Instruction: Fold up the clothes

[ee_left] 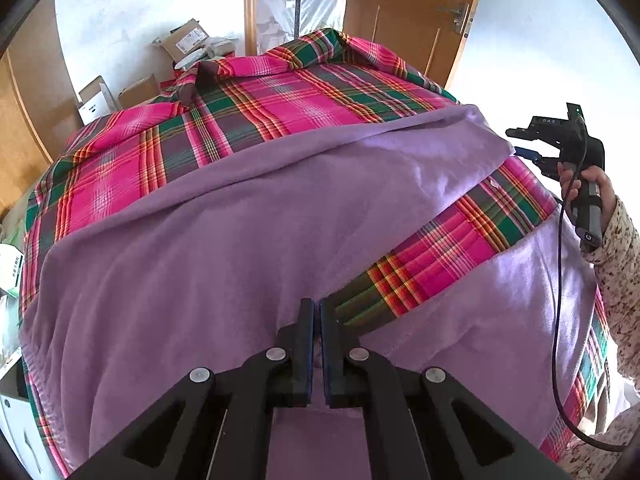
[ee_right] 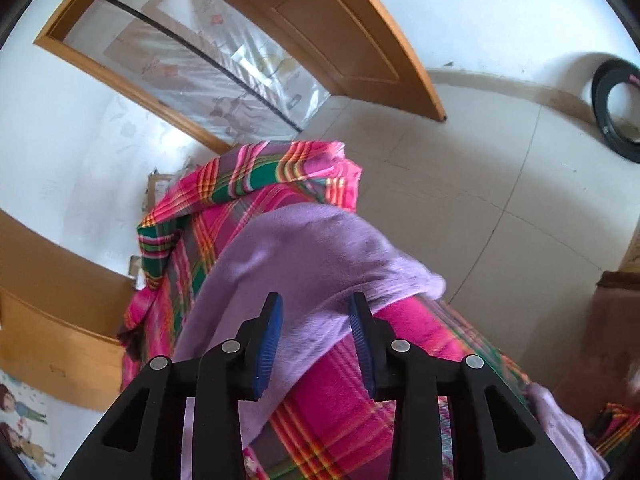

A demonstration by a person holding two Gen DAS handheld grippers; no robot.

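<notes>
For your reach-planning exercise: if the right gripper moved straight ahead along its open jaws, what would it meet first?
Most likely the purple garment, whose fold lies between the right gripper's open jaws, with the plaid sheet beneath; depth is uncertain.

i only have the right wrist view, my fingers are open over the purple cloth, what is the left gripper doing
Observer: The left gripper is shut on a fold of the purple garment.
Operator: where am i from that side
Observer: The right gripper is off the far right corner of the plaid sheet, in the air, touching nothing.
Operator: anything behind the bed
Observer: Cardboard boxes are stacked by the wall.
</notes>
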